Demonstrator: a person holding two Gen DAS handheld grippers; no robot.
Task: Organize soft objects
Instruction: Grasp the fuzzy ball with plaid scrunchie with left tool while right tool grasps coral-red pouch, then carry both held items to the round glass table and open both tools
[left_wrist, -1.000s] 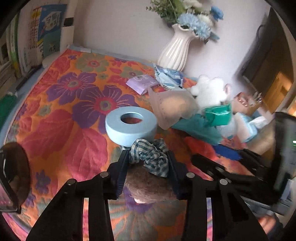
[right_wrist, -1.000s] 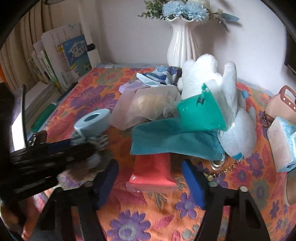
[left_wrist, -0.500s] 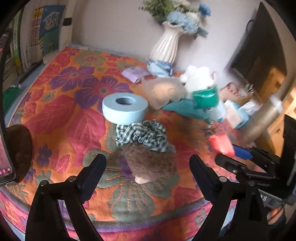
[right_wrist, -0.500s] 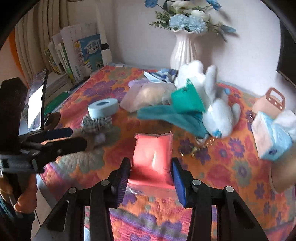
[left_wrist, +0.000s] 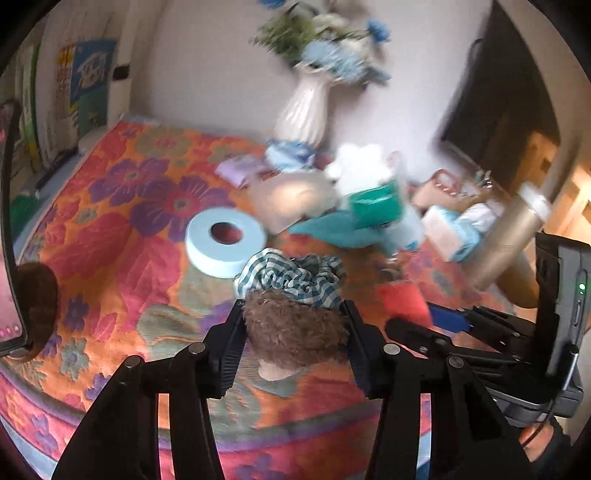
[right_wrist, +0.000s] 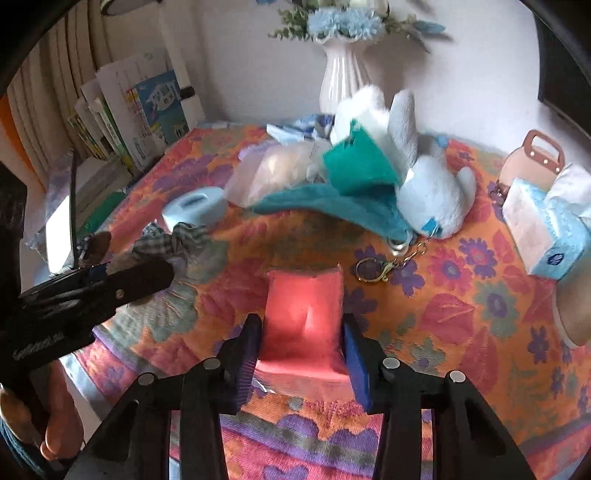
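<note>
The left gripper (left_wrist: 293, 325) has just closed onto the brown plush (left_wrist: 295, 332); the right gripper (right_wrist: 301, 343) clamps the red pouch (right_wrist: 303, 317) between its 2 pads.

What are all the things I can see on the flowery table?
fuzzy brown soft toy: one, brown, front edge, between the left gripper's pads
checked fabric scrunchie: one, green-white, touching the brown toy
tape roll: one, pale blue, behind the scrunchie
red soft packet: one, red, front, in the right gripper
white plush animal: one, white, at the back
teal cloth: one, teal, beside the plush
tissue pack: one, blue-white, right side
ribbed vase: one, white, back, blue flowers
left gripper: black, jaws just closing on the brown toy
right gripper: black, blue pads, clamping the packet
</note>
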